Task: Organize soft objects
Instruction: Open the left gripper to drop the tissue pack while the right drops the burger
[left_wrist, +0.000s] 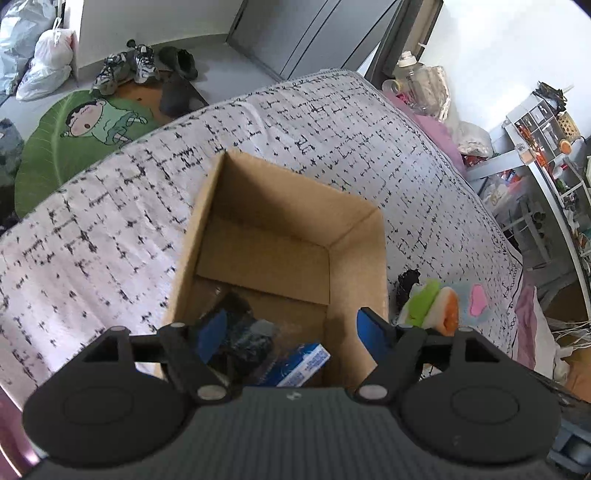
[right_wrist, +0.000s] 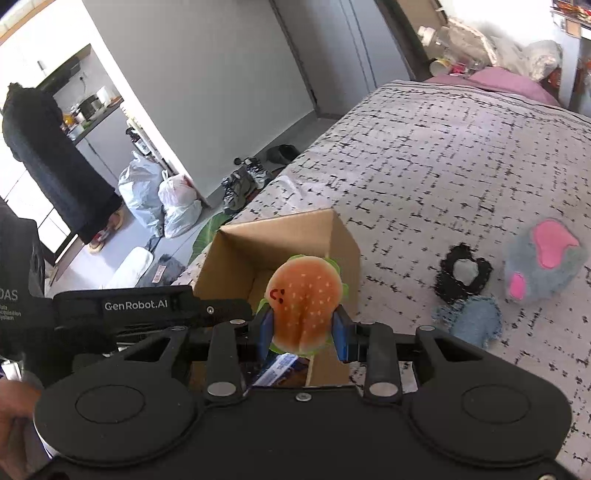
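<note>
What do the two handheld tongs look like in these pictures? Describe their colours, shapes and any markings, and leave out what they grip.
Both tongs, left and right, are matte black with blue pads on the fingers. Each has two round black discs on its body, angled link bars with silver pivot pins, and a ribbed dark centre panel. In the right wrist view, a black strap reads "GenRobot.AI" in white, beside a dark sleeve.

The cardboard box (left_wrist: 354, 258) has its near wall and part of its floor hidden behind the left gripper (left_wrist: 291, 332), so the dark item (left_wrist: 247, 339) inside stays unidentifiable. In the right wrist view, the burger plush (right_wrist: 304, 302) covers much of the box interior, and a person's hand (right_wrist: 14, 410) is cut off by the left edge.
</note>
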